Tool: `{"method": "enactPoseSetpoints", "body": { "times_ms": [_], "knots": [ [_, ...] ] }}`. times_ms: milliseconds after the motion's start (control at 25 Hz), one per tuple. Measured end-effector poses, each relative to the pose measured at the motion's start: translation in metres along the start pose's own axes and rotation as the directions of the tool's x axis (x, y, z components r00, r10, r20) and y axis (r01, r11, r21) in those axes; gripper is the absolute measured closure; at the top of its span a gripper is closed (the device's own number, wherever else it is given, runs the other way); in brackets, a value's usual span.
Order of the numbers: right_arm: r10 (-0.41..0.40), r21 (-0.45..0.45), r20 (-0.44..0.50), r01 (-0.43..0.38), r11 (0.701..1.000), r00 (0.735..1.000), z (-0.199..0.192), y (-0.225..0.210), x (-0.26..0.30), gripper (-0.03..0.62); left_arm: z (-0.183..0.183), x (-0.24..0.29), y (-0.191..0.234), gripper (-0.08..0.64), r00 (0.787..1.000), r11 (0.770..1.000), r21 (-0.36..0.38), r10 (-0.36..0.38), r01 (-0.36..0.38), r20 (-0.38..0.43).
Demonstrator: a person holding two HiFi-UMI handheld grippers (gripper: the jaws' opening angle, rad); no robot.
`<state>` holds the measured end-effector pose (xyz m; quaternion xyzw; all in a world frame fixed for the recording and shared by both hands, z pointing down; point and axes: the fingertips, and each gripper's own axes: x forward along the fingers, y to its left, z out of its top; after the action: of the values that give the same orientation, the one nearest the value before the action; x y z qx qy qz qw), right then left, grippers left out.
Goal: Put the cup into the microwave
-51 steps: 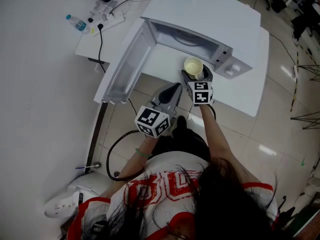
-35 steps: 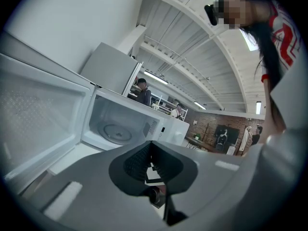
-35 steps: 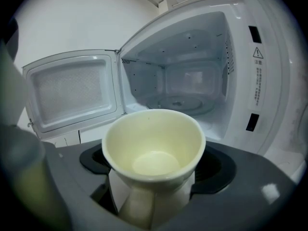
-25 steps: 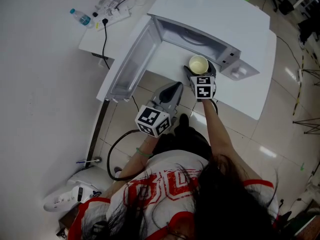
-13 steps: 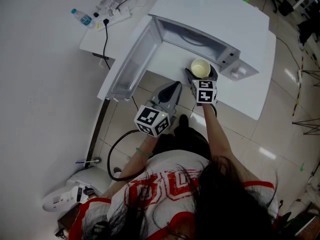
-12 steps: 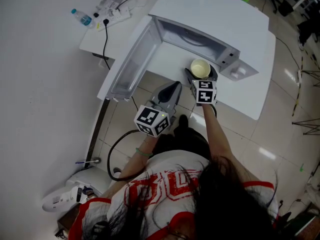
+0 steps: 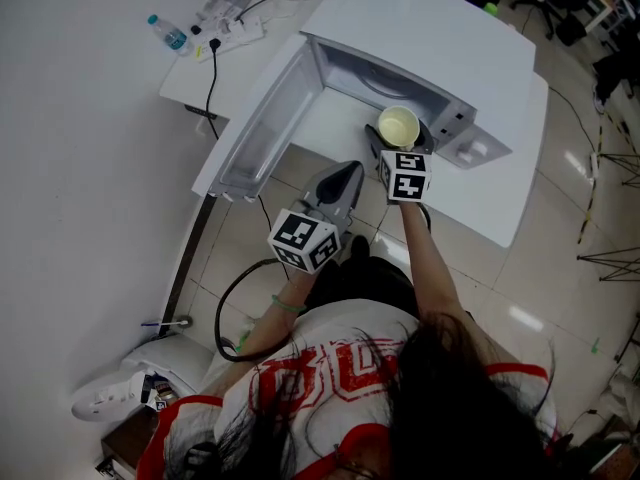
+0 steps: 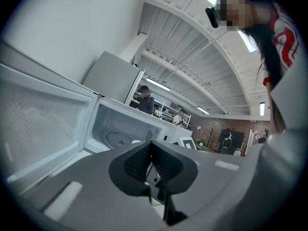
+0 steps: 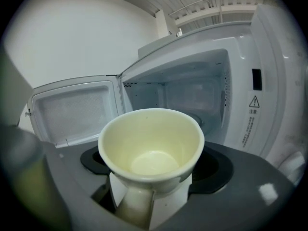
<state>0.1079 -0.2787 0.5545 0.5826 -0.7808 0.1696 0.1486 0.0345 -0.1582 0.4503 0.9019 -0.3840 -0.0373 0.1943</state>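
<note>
A pale yellow empty cup (image 7: pixel 398 127) (image 9: pixel 151 146) is held upright in my right gripper (image 7: pixel 397 143) (image 9: pixel 151 177), whose jaws are shut on it with the handle toward me. It hangs just in front of the open white microwave (image 7: pixel 420 38) (image 9: pixel 192 90), near the right side of the cavity. The microwave door (image 7: pixel 262 126) (image 9: pixel 77 109) is swung wide to the left. My left gripper (image 7: pixel 340 182) (image 8: pixel 151 165) is shut and holds nothing, lower and to the left, below the table edge.
The microwave stands on a white table (image 7: pixel 500 203). A water bottle (image 7: pixel 166 33) and a power strip with cables (image 7: pixel 225 20) lie at the table's far left. A black cable (image 7: pixel 240 298) loops on the tiled floor by the person's feet.
My right gripper has carried the cup slightly up and forward, closer to the microwave opening. The left gripper has stayed about where it was.
</note>
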Motion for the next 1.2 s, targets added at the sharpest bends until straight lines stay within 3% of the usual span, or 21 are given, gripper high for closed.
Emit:
{"method": "enactPoseSetpoints", "body": {
  "times_ms": [560,1200],
  "knots": [
    [-0.027,-0.051,0.036,0.029,0.998,0.999,0.046,-0.005,0.036,0.129,0.008,0.000,0.009,0.563,1.000,1.000,0.002,-0.011,0.011,0.008],
    [-0.088,-0.064,0.037,0.090,0.994,0.995,0.056,-0.024,0.074,0.129,-0.013,0.011,0.039,0.563,0.998,0.999,0.003,-0.054,0.054,0.036]
  ]
}}
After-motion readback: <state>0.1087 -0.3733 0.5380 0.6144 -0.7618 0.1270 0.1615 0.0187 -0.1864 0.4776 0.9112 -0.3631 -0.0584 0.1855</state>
